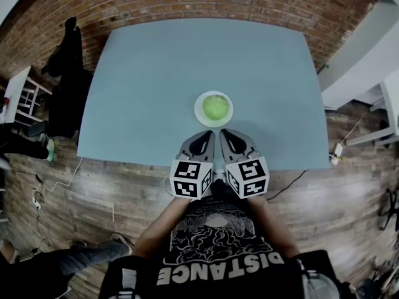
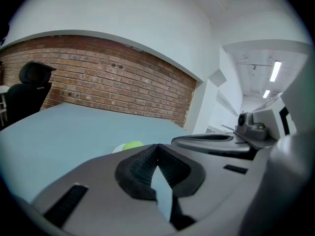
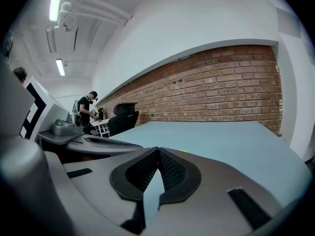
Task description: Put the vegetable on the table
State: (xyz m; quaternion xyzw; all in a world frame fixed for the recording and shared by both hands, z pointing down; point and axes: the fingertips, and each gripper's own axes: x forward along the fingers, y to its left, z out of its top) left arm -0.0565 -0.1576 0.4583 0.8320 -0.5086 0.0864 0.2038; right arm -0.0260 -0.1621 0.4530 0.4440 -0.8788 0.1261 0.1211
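Head view: a round green vegetable [image 1: 215, 108], its kind too blurred to name, lies in the middle of a small white plate [image 1: 198, 111], which stands on the blue-grey bench [image 1: 156, 67] toward its near edge. The left tool [image 1: 209, 134] and right tool [image 1: 225, 133] hang side by side just short of the plate, over the near edge of the bench, both pointing at the vegetable and touching neither it nor the plate. Left gripper view: the ribbed pads of the left tool [image 2: 157, 149] meet at their tips with nothing between them, and the vegetable [image 2: 132, 145] shows just beyond, low on the bench. Right gripper view: the right tool [image 3: 158, 151] is likewise closed at the tips and empty. The vegetable thus rests on the plate, not on the bare bench surface. This layout fits a vegetable waiting to be taken off the plate, and equally one set down in its dish as its final place, so no single step can be settled. Should a grasp be wanted, the judgement is that the jaws must part wider than the vegetable and close across its middle, since a round body may roll and a light plate may slide if nudged.
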